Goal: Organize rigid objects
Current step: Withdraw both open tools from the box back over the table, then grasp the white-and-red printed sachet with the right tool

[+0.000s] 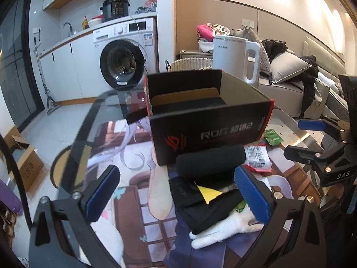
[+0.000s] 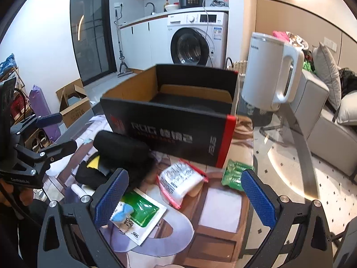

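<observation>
While both grippers hang over the cluttered mat, the open black box (image 1: pixel 209 120) is our landmark, standing upright mid-table with its printed wall facing the cameras. Left gripper (image 1: pixel 176 192) is spread wide, nothing between its blue pads; right gripper (image 2: pixel 185 192) is spread just as wide and also empty.

Now the likely target: the black cylinder case (image 1: pixel 210 160), lying on its side just in front of the box's printed wall, practically touching it. Its long axis runs parallel to that wall, left to right across the left wrist view. It sits straight ahead of the left gripper, just beyond the fingertips, and the left is clearly the nearer one. From the right wrist view the same case (image 2: pixel 121 147) lies off to the left of the fingers.

My read: the left jaws open along the case's length, so a turn of the wrist looks needed to close across its narrow girth.

Also in front of the box: a flat black pouch (image 1: pixel 200 203) nearer than the case, a white packet (image 2: pixel 180 182), a green packet (image 2: pixel 236 174) by the box's red corner. A white kettle (image 2: pixel 270 76) stands behind and to the right of the box
</observation>
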`<act>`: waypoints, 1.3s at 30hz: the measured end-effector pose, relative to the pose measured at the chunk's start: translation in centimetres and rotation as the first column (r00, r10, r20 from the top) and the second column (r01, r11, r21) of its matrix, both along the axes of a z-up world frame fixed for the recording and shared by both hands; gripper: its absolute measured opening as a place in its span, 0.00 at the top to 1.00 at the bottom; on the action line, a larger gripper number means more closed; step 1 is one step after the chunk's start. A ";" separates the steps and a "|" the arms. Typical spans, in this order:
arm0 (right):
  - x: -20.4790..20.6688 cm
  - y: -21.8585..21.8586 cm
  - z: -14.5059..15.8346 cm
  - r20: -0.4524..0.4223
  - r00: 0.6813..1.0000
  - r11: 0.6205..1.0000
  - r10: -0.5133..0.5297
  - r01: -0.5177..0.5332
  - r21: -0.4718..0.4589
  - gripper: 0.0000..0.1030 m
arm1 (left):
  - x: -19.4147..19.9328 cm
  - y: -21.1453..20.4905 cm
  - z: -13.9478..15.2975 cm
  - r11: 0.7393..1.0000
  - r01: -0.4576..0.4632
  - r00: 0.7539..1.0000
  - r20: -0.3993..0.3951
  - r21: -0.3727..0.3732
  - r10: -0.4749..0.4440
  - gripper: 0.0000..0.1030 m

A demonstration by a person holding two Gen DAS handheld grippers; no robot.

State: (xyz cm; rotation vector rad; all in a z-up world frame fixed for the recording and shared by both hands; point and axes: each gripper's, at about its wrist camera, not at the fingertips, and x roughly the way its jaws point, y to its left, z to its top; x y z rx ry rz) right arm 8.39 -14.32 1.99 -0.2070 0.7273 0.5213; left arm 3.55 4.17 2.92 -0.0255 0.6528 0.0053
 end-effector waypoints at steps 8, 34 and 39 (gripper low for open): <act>1.4 -0.7 -3.4 -0.047 0.999 1.000 0.002 -0.002 -0.012 0.01 | 0.4 0.5 -1.1 0.998 -0.020 1.000 0.021 -0.060 0.022 0.00; 5.0 2.2 -7.1 -0.151 0.983 0.990 0.100 -0.113 -0.079 0.01 | 0.8 1.0 -4.4 0.995 -0.020 0.998 -0.053 -0.095 0.015 0.00; 5.9 3.3 -7.7 -0.170 0.980 0.987 0.106 -0.124 -0.103 0.05 | 0.9 0.8 -4.7 0.996 -0.013 0.998 -0.066 -0.093 0.007 0.00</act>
